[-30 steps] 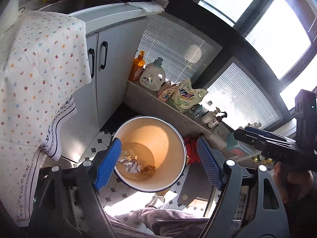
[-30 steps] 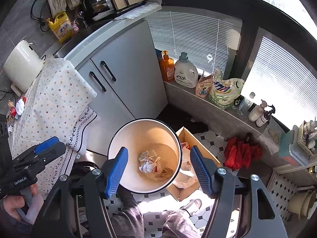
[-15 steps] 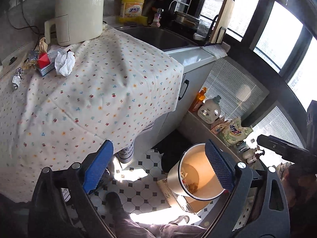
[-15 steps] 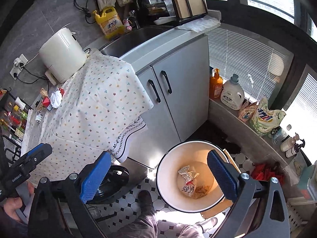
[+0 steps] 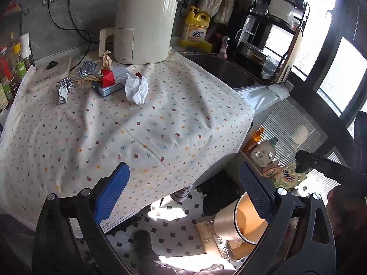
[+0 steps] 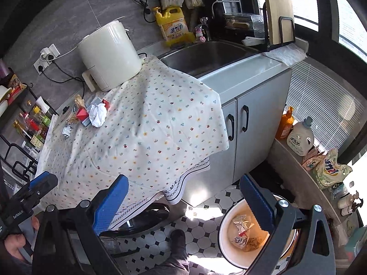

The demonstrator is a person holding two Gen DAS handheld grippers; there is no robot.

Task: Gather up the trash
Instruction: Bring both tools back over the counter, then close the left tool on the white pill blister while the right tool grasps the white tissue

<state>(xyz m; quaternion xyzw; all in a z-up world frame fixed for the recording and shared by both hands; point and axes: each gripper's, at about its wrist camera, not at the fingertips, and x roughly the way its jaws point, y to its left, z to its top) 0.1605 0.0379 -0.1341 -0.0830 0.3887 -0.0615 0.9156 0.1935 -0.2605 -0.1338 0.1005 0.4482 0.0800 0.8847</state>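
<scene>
Trash lies on the flowered cloth [image 5: 142,133] at the back left of the counter: a crumpled white tissue [image 5: 137,88] [image 6: 98,114], a foil wad [image 5: 66,84], a small red carton [image 5: 107,78], a flat blue box [image 5: 111,89] and brown paper [image 5: 106,60]. The round cream bin [image 5: 229,224] stands on the floor at lower right, with wrappers [image 6: 243,231] inside it. My left gripper [image 5: 183,171] hangs over the cloth's near edge, jaws opening and nothing between them. My right gripper [image 6: 183,181] is open and empty, between the cloth's hem and the bin [image 6: 223,233].
A cream appliance [image 5: 144,27] and a yellow soap bottle [image 5: 197,29] stand behind the trash, the sink [image 6: 206,55] to their right. Condiment bottles [image 6: 36,123] fill a rack at left. A cardboard box [image 5: 213,236] sits by the bin. The person's shoe [image 6: 179,236] is on the tiled floor.
Both views have swung up and left from over the bin to the cloth-covered counter. Both pairs of jaws stand wider than a second ago. The bin has slid to the lower right.
</scene>
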